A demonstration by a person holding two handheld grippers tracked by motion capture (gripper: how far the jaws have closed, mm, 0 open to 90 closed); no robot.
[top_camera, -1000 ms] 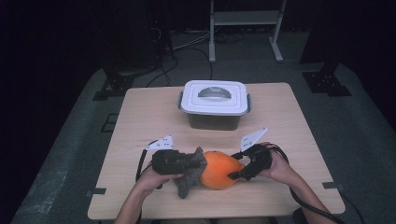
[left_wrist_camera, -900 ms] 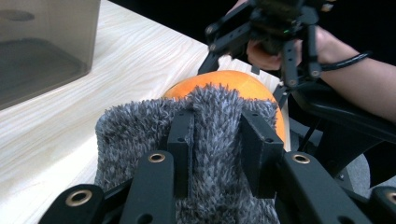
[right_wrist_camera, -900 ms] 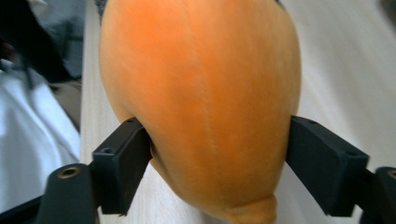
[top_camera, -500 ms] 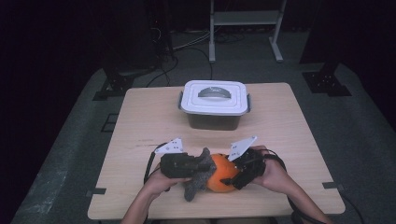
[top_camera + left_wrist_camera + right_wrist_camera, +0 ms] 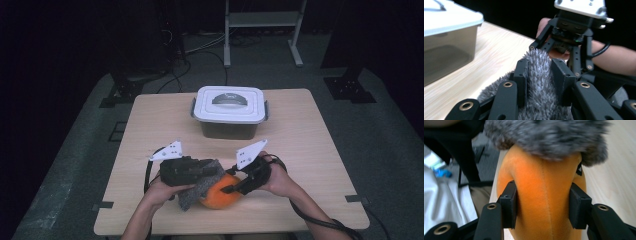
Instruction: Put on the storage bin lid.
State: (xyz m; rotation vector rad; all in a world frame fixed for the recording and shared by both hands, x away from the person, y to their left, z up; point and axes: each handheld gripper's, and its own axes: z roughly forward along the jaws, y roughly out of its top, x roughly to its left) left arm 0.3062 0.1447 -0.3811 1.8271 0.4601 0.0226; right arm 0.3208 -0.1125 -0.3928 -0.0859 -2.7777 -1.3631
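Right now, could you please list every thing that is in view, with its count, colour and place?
plush: one, orange, near edge of the table, held between both grippers
fur: one grey patch, on the plush's left side, clamped in the left gripper
box: one, white lid with grey handle, dark translucent body, lid on, far middle of the table
table: one, light wood, centre
rack: one, grey metal, on the floor behind the table
cables: several, dark, on the floor behind the table
left gripper: one, black, shut on the fur
right gripper: one, black, jaws just closing, pads pressing the plush's orange body
hands: two, at the near edge
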